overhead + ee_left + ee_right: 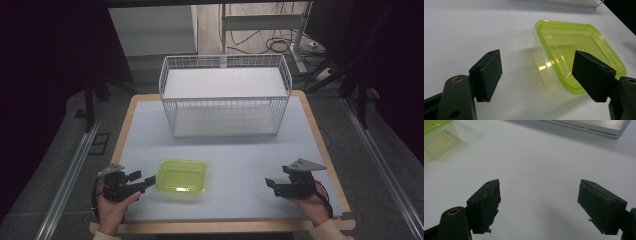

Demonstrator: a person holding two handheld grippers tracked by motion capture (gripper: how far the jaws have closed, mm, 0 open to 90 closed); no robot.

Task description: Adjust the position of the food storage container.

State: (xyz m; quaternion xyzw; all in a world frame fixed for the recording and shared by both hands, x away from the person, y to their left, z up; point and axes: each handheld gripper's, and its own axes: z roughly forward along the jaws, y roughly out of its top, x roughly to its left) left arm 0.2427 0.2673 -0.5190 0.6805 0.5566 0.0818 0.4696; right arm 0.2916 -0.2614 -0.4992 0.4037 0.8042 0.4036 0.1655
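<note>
Near table front | clear container (181,176), lime-green lid, upright | left hand-held gripper (144,181) jaws apart, empty

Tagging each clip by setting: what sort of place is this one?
Probably a lab or workshop recording station, not a home. A bare table holds just a wire basket and a green-lidded container, dark curtains hang on both sides, and loose cables lie on the floor behind.

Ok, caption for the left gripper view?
Open left gripper lined up on the lidded green container on the white table.
</note>
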